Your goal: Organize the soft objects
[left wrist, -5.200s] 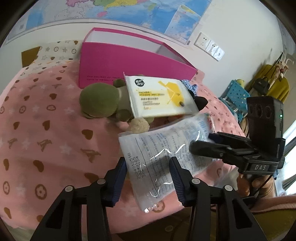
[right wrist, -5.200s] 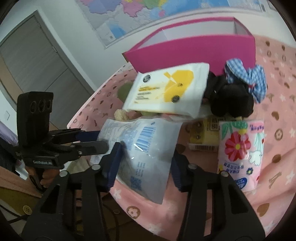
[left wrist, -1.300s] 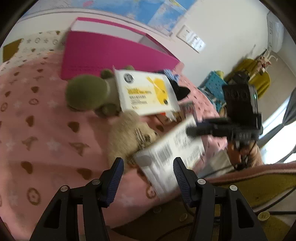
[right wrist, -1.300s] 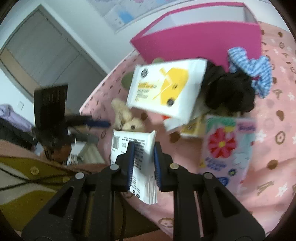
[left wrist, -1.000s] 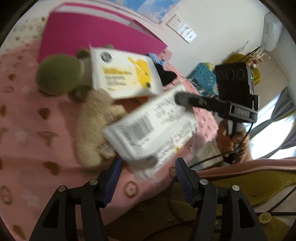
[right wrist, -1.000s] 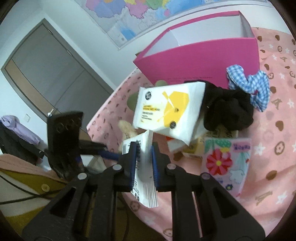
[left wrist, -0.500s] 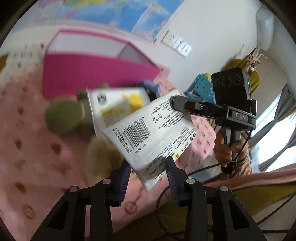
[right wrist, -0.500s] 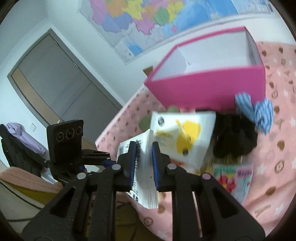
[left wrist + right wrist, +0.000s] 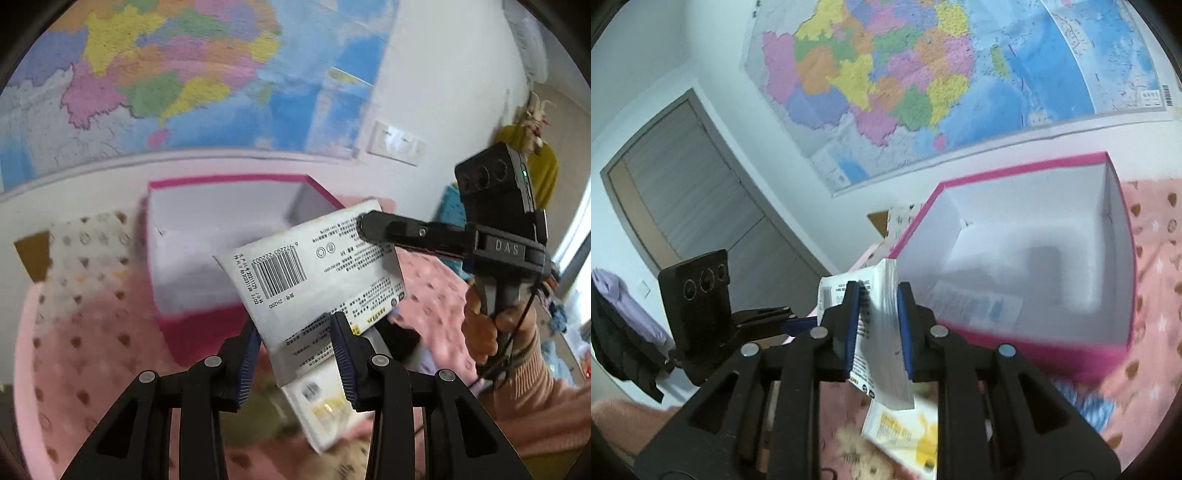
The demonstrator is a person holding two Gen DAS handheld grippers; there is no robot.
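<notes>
Right wrist: both grippers' jaws clamp the white packet (image 9: 882,325).

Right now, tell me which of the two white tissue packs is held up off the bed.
The white barcode-printed pack, clamped between both grippers in front of the pink box. The yellow-marked white pack lies below on the pink bedspread.
</notes>
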